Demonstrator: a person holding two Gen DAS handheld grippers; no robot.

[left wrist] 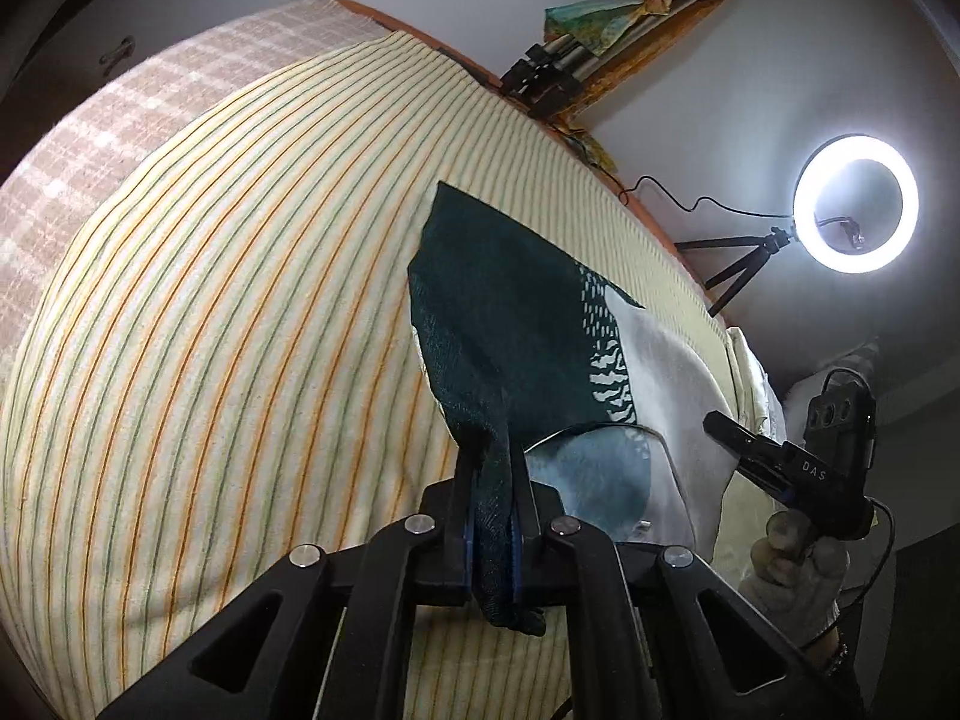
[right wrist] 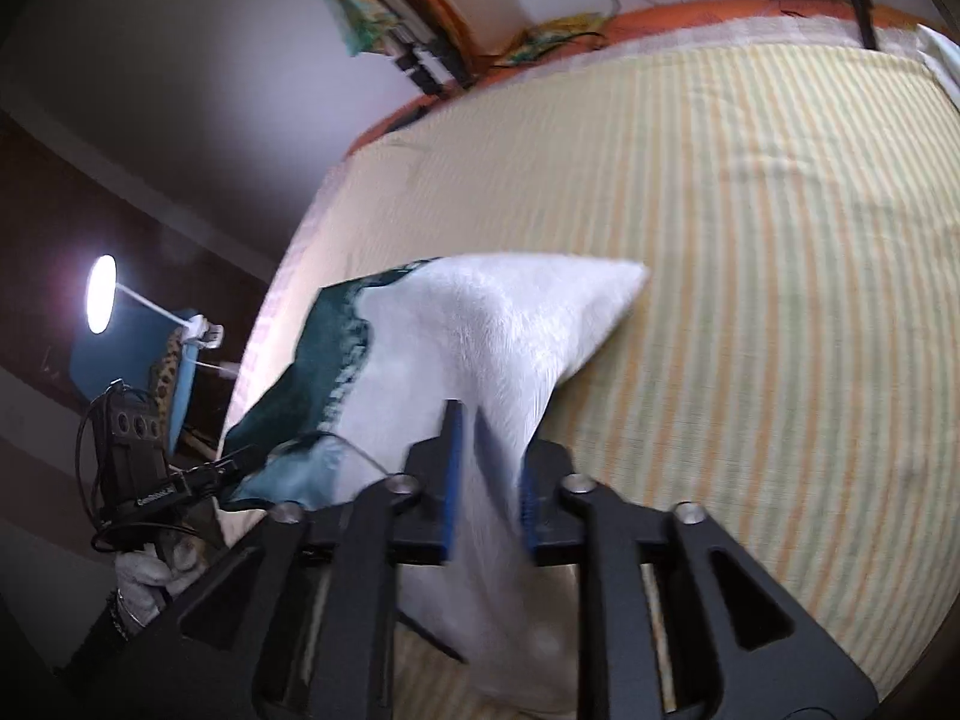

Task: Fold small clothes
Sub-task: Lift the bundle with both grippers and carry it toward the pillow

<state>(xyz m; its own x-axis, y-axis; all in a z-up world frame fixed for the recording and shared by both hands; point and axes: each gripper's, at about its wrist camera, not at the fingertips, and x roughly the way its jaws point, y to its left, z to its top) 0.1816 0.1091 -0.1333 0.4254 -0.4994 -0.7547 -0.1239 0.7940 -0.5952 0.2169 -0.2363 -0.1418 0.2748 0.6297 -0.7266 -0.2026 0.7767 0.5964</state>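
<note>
I hold the small cloth (left wrist: 516, 354) stretched just above the striped bed (left wrist: 240, 312), left gripper (left wrist: 492, 516) pinching its dark green end, right gripper (right wrist: 486, 480) clamping the white end, so I should keep even tension while laying it down flat.

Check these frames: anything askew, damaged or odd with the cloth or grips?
Nothing damaged. The green-and-white cloth is pinched at two ends: left gripper on the dark green part, right gripper on the white part, hanging slack above the striped yellow bedsheet. The right wrist view is motion-blurred, so its grip detail is unclear.
</note>
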